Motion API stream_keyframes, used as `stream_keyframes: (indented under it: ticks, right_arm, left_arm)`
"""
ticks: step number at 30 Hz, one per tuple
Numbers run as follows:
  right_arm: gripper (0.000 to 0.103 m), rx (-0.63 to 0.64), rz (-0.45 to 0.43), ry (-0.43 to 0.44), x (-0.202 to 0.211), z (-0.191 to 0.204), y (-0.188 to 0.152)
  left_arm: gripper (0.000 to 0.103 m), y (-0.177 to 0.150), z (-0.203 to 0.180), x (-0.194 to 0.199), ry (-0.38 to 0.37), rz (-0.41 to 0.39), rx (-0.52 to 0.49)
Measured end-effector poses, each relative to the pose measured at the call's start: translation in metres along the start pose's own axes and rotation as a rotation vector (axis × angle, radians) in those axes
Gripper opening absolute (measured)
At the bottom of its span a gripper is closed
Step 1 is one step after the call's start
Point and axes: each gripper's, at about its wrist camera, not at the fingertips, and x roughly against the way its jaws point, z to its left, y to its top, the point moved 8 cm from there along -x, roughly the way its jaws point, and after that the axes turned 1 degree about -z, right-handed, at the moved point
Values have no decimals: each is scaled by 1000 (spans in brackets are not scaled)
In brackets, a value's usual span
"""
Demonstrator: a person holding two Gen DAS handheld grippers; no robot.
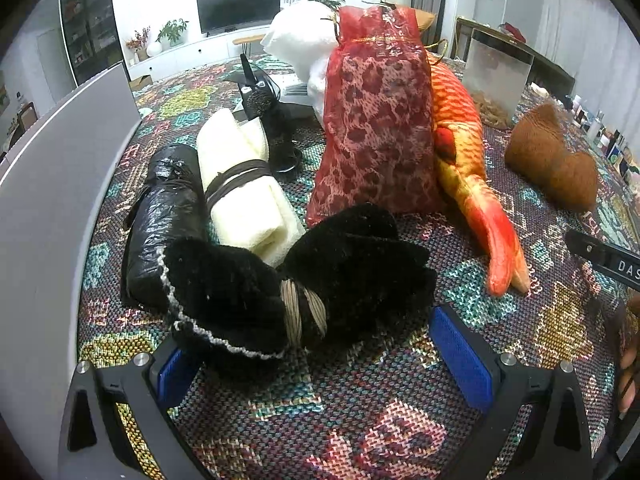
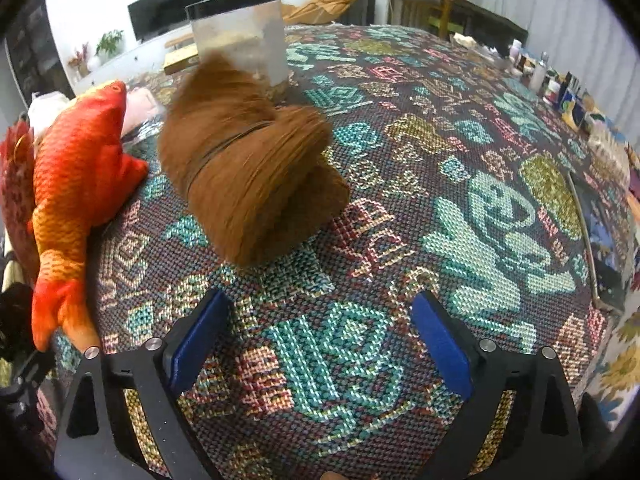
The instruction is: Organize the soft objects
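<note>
Your left gripper (image 1: 320, 356) has its blue pads spread wide and holds nothing. The black fuzzy bundle (image 1: 296, 284), tied at its waist with tan cord, lies on the patterned bench (image 1: 360, 400) right at the mouth of the jaws, its near edge touching or just overlapping the left pad at about 9 o'clock. Behind it, toward 11 o'clock, the cream roll (image 1: 240, 184) and the black plastic-wrapped roll (image 1: 164, 216) sit side by side, and the red mesh pouch (image 1: 376, 120) stands at 12 o'clock with the plush fish (image 1: 468, 184) leaning against it.

Your right gripper (image 2: 320, 344) is also spread and empty. The brown furry bundle (image 2: 248, 168) sits apart from it at 11 o'clock, banded round the middle, with the fish to its left and a clear container (image 2: 240, 36) behind.

I judge the step in hand to be lining the bundles up in the row. To do it well:

- Take each bundle across its tied waist, where it is firmest; loose pile will slip.
- Come down level so both pads meet the fabric together.
- Lift clear of the woven cloth before moving, as dragging may snag it.
- Keep the pouch from tipping as you pass.
</note>
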Motion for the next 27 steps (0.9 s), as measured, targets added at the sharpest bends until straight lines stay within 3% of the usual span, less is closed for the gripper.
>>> stream_keyframes:
  ticks: [11, 16, 27]
  right_arm:
    - [98, -8, -18, -11, -7, 0, 8]
    - [98, -7, -18, -12, -6, 0, 7]
    - [98, -7, -18, -12, -7, 0, 7]
  left_arm:
    - [103, -1, 0, 0, 5, 1, 2]
    - [103, 2, 0, -3, 1, 49, -4]
    - [103, -3, 0, 0, -8, 19, -11]
